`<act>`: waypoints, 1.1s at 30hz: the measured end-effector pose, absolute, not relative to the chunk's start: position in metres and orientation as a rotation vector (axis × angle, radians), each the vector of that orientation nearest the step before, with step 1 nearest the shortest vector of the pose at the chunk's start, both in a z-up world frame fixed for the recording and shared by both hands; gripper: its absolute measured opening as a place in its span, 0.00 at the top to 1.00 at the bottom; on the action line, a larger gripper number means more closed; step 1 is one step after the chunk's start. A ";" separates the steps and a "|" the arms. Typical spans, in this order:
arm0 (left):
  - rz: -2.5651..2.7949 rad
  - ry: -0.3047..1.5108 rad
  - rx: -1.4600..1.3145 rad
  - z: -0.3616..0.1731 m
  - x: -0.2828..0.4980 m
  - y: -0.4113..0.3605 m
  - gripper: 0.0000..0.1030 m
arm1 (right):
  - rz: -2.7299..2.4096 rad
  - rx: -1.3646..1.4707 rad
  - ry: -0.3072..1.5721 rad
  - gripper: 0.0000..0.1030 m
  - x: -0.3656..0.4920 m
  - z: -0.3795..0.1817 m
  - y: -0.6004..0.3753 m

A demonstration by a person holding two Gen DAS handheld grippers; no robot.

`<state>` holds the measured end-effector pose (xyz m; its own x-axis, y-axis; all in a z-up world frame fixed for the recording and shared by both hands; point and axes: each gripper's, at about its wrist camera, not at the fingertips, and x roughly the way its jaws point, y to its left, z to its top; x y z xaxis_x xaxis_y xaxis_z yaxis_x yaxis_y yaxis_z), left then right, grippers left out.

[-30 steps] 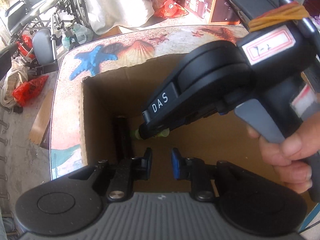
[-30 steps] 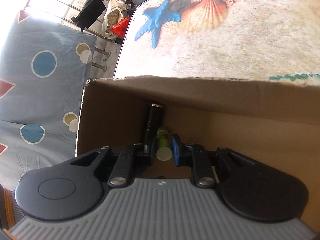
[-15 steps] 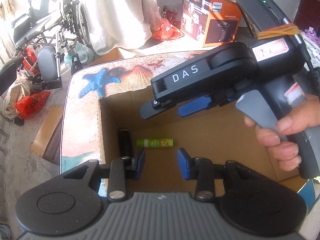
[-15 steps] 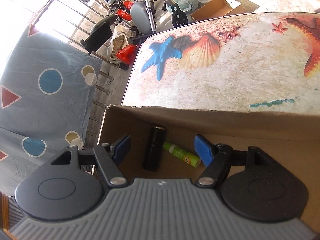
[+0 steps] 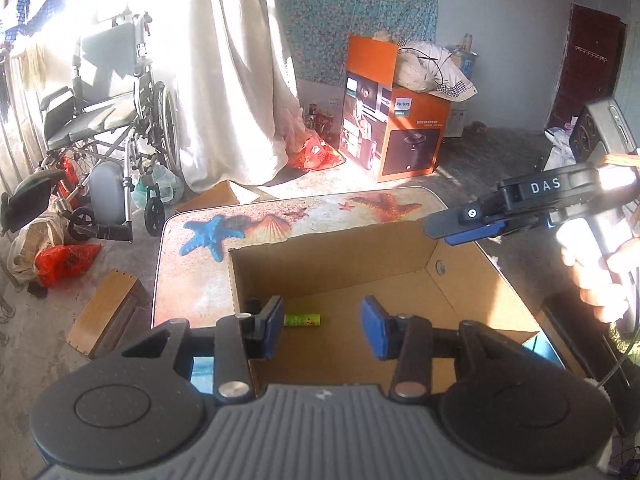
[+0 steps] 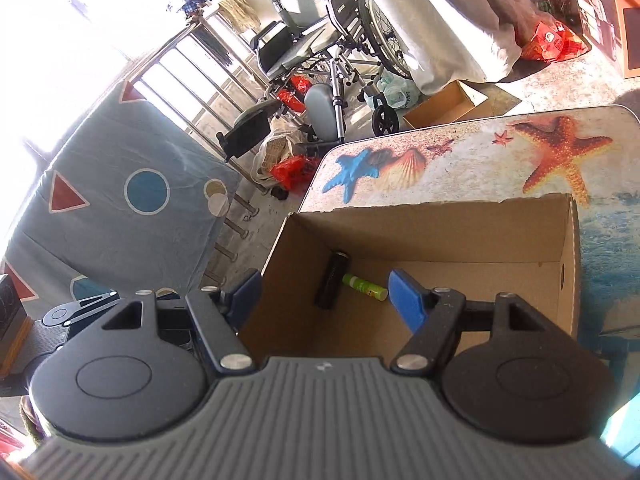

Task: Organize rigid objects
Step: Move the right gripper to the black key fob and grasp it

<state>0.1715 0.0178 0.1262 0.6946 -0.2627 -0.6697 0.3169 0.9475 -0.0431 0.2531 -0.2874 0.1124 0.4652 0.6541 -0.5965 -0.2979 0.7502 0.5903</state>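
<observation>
An open cardboard box (image 5: 476, 280) (image 6: 440, 236) stands on a table with a seashell print (image 5: 280, 220) (image 6: 460, 168). On its floor lie a black cylinder (image 6: 333, 279) and a small green tube (image 6: 365, 286) (image 5: 303, 320), side by side near the left wall. In the left wrist view the black cylinder (image 5: 251, 305) is mostly hidden behind a finger. My left gripper (image 5: 322, 326) hovers above the box, its jaws opening with nothing between them. My right gripper (image 6: 326, 298) is open and empty above the box; in the left wrist view the right gripper (image 5: 460, 228) is held at the right by a hand (image 5: 604, 280).
A wheelchair (image 5: 108, 128) (image 6: 320, 44), red bags (image 5: 60, 260) and a small wooden stool (image 5: 108, 316) stand on the floor left of the table. An orange appliance carton (image 5: 392, 124) sits beyond it. A patterned blue sheet (image 6: 112, 208) hangs at the left.
Both grippers have risen out of the box. The right one let go of the green tube, which now lies on the box floor. The left jaws have widened.
</observation>
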 end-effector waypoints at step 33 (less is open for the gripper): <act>-0.570 0.847 0.293 -0.035 0.039 -0.093 0.55 | 0.357 0.271 0.948 0.64 0.048 -0.043 -0.285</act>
<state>0.0390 -0.0932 -0.0351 0.5259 -0.3559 -0.7725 0.5819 0.8129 0.0216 0.0484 -0.2853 -0.0430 0.5323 0.4122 -0.7395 -0.1780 0.9084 0.3782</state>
